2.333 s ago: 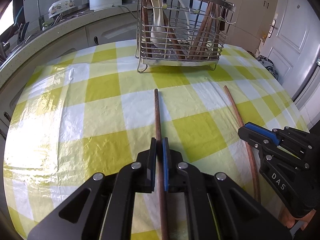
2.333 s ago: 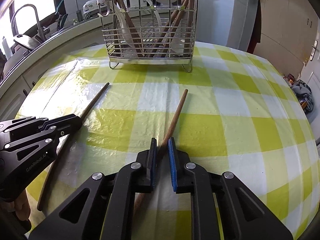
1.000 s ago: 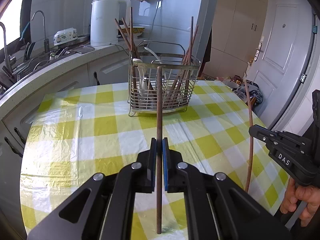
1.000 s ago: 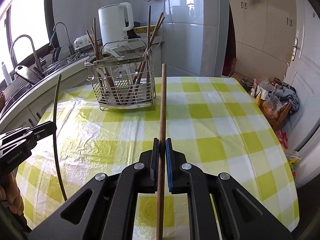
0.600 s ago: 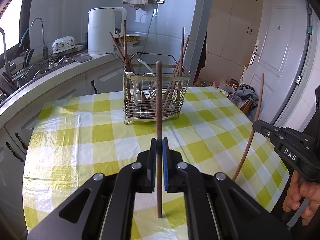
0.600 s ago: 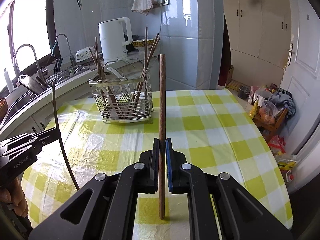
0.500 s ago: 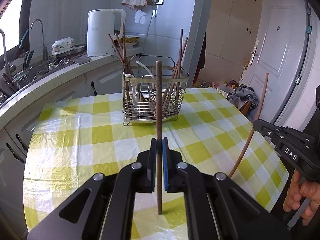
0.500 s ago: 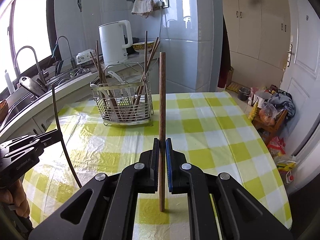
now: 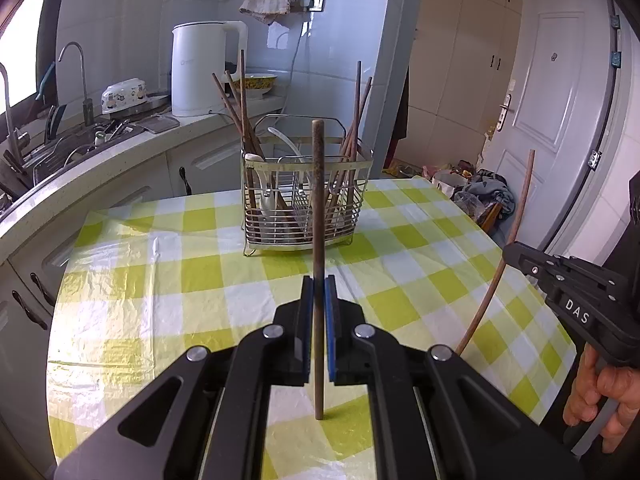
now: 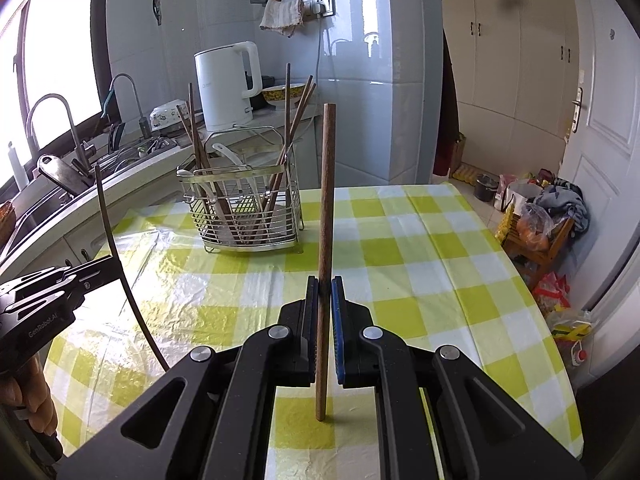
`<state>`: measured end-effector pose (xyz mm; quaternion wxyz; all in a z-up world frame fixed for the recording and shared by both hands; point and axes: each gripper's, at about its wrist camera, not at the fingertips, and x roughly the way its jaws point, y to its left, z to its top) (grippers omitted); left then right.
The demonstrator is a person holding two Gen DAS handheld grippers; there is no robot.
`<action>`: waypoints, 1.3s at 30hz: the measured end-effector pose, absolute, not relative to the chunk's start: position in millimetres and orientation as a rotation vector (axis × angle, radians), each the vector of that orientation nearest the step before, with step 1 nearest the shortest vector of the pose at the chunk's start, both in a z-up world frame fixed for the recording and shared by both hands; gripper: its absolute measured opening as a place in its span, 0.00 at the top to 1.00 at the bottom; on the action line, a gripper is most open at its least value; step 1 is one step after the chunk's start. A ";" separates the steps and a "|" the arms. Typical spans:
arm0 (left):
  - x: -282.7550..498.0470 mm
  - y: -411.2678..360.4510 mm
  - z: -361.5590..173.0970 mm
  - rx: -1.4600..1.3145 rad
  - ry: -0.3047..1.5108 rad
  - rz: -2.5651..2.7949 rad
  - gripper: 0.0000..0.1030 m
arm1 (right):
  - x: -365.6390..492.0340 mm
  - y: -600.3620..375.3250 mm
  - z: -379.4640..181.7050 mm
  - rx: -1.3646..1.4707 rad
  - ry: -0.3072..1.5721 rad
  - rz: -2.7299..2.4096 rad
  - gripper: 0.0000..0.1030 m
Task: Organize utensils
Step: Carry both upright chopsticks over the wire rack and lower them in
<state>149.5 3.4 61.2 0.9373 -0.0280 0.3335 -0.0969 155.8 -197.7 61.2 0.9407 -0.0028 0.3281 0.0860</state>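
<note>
My left gripper (image 9: pixel 319 300) and right gripper (image 10: pixel 325 304) each clamp an upright chopstick (image 9: pixel 318 208) (image 10: pixel 326 208). The wire utensil rack (image 9: pixel 306 200) sits dead ahead at frame centre in the left view, left of centre in the right, so left looks better lined up.

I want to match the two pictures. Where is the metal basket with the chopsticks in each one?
Left wrist view: metal basket at the middle, on the checked tablecloth.
Right wrist view: basket left of middle, same tablecloth.
Shared landmark: white kettle behind it.
</note>
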 end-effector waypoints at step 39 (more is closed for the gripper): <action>263.6 38.9 232.0 -0.045 0.484 -0.221 0.95 | 270.9 -144.9 207.5 -0.070 0.483 0.205 0.92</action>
